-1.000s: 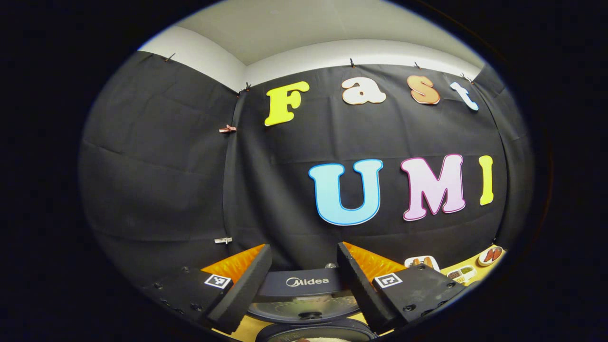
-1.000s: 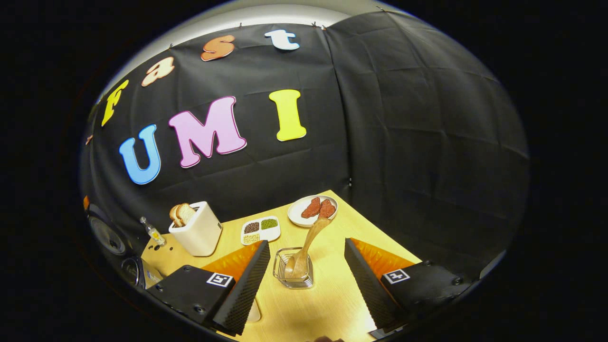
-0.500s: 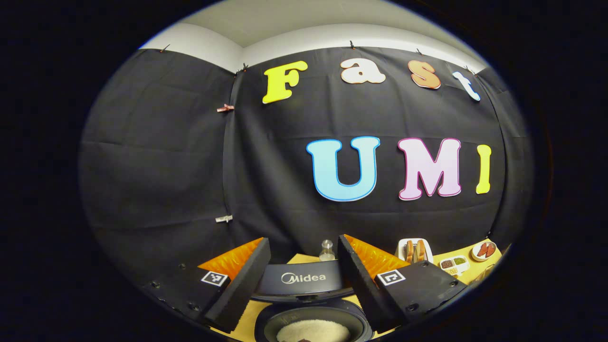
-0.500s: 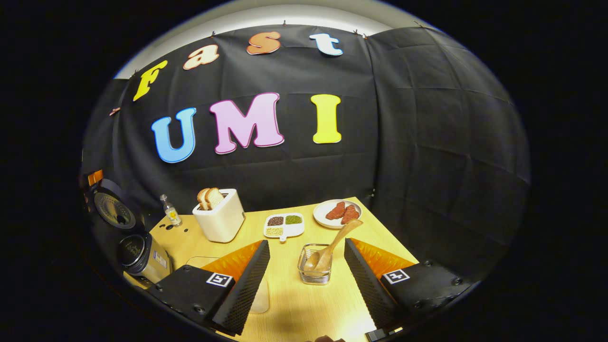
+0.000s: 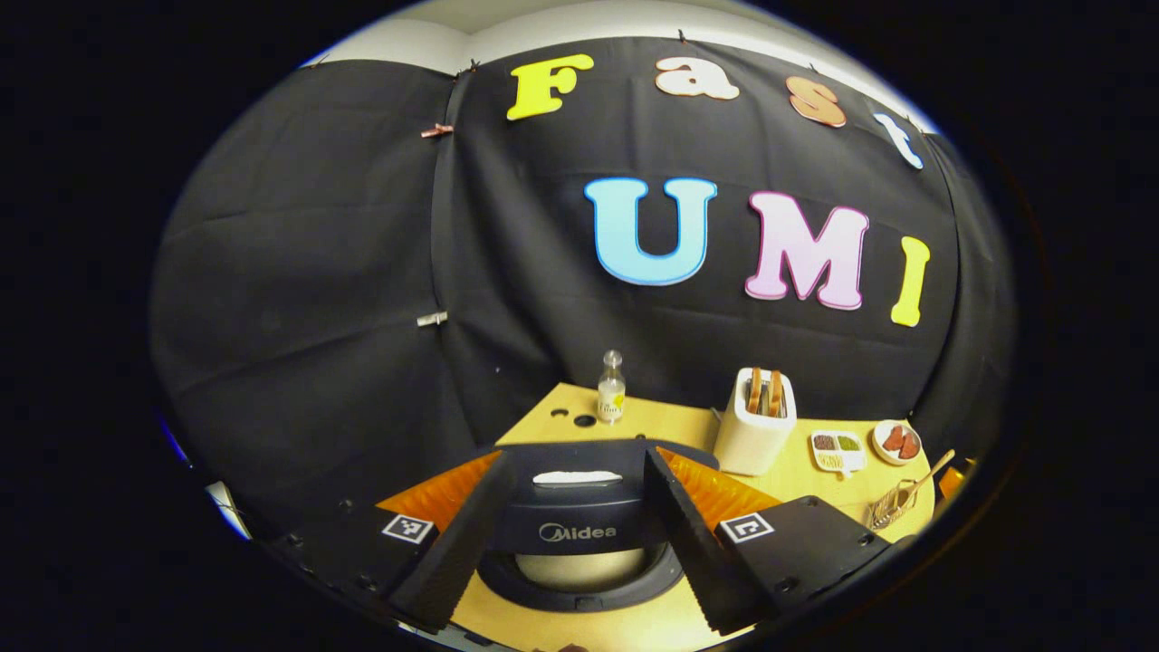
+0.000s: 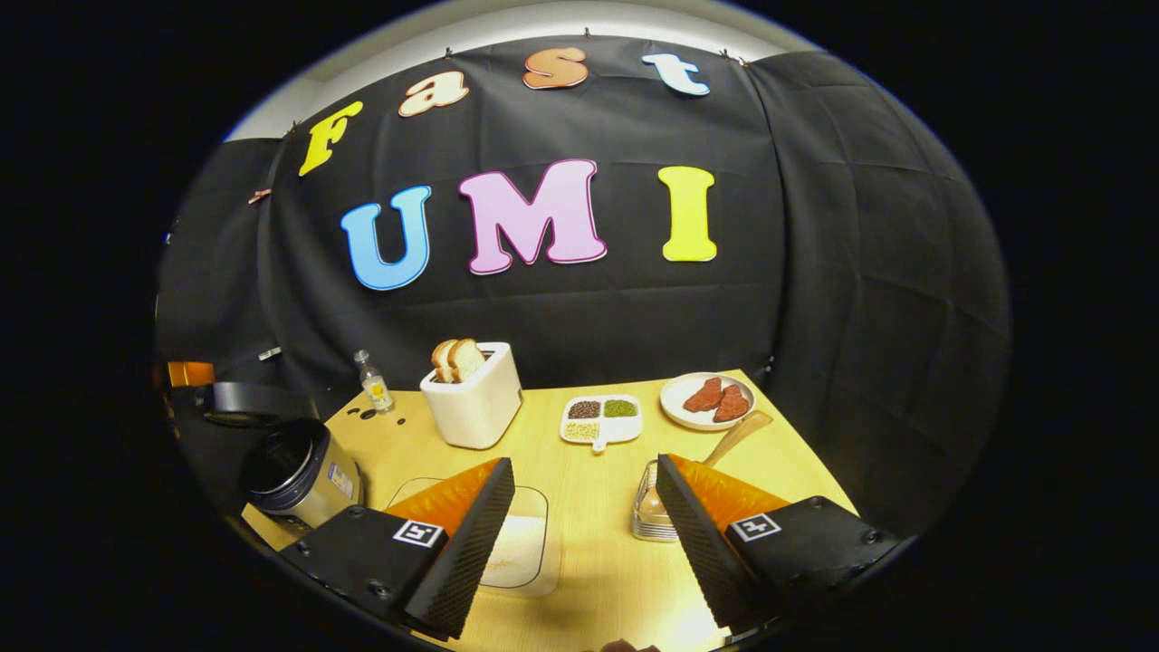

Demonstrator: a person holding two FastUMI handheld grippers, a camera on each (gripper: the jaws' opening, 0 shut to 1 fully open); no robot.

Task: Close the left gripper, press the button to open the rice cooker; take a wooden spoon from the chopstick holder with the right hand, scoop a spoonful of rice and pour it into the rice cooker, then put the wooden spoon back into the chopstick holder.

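Observation:
The rice cooker [image 6: 303,471] stands at the table's left with its dark lid [image 6: 249,400] raised. In the left gripper view the lid's front edge [image 5: 579,530] sits between the fingers of my left gripper [image 5: 577,455], which is open and touches nothing. The wooden spoon [image 6: 738,433] leans in the clear chopstick holder [image 6: 645,518], which is partly hidden behind one finger of my right gripper [image 6: 584,460]. That gripper is open and holds nothing. A clear tray of rice [image 6: 525,543] lies on the table near its other finger. The holder [image 5: 892,507] and spoon [image 5: 928,469] appear far right.
A white toaster [image 6: 475,403] with bread stands at the back of the wooden table [image 6: 598,580]. Beside it are a small bottle [image 6: 373,385], a divided dish of grains [image 6: 600,418] and a plate of red slices [image 6: 708,400]. Black cloth walls close the back and right.
The left gripper view has tilted down, bringing the table behind the cooker into sight. My right gripper has backed off and swung left; the holder slid toward its right finger and the rice tray appeared.

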